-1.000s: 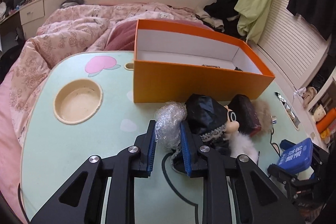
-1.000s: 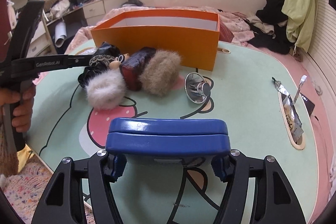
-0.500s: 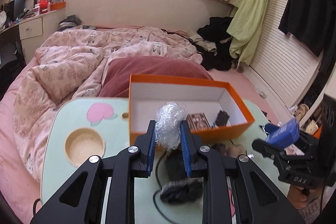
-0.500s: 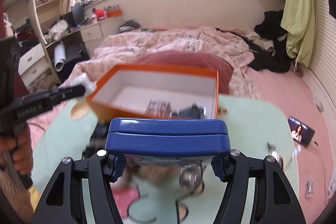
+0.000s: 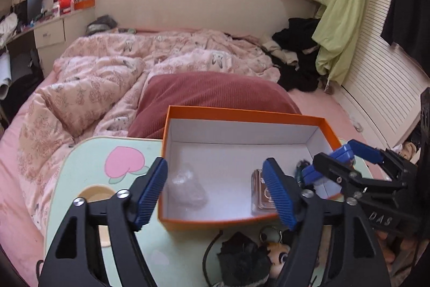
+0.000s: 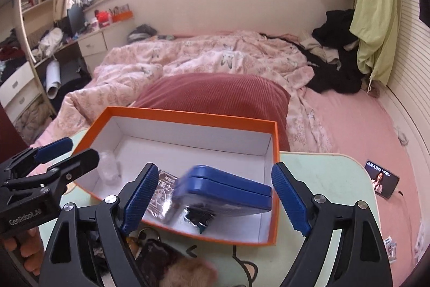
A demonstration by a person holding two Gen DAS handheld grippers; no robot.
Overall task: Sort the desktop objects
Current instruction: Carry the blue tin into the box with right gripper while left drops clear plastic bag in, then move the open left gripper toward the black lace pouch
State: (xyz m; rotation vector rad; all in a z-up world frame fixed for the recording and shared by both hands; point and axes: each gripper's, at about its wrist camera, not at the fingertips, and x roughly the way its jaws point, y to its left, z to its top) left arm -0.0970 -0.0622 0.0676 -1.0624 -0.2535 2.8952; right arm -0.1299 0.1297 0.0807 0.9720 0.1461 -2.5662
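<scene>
Both claws (just opened) release items into orange box (image 5: 243, 222).

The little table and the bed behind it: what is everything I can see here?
orange box: one, orange outside, white inside, open, on the table
clear plastic wad: one, transparent, inside the box, left end
blue case: one, blue, tilted and blurred over the box's right end, touching neither pad
foil packet: one, silvery, inside the box
doll keychain: one, dark-haired, on the table before the box
table: one, pale green with pink heart
pillow: one, dark red, behind the box
phone: one, lit, on the bed
left gripper: black, blue pads, jaws just opened, empty
right gripper: same, jaws just opened
</scene>
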